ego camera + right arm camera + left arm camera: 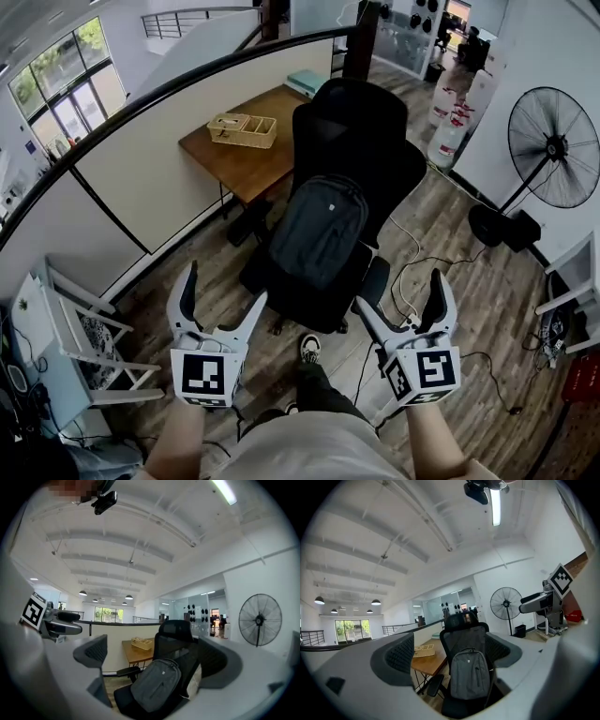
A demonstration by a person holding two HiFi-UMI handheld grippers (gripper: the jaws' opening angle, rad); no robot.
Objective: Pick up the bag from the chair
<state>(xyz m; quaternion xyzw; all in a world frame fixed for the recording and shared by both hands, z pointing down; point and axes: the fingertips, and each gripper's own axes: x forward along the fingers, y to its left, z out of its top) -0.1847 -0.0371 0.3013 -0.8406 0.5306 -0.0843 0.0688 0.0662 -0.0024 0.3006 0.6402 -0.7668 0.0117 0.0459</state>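
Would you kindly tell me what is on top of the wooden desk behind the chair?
A divided wicker tray sits on the desk; its contents are too small to tell. The chair hides the desk's right edge.

No readable text, labels or numbers anywhere.

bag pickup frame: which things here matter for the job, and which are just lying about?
Job:
- grey bag, leaning against the seat back
- black chair
- left gripper and right gripper, both open, empty, short of the bag

Lying about:
- wooden table
- wicker tray on it
- standing fan
- floor cables
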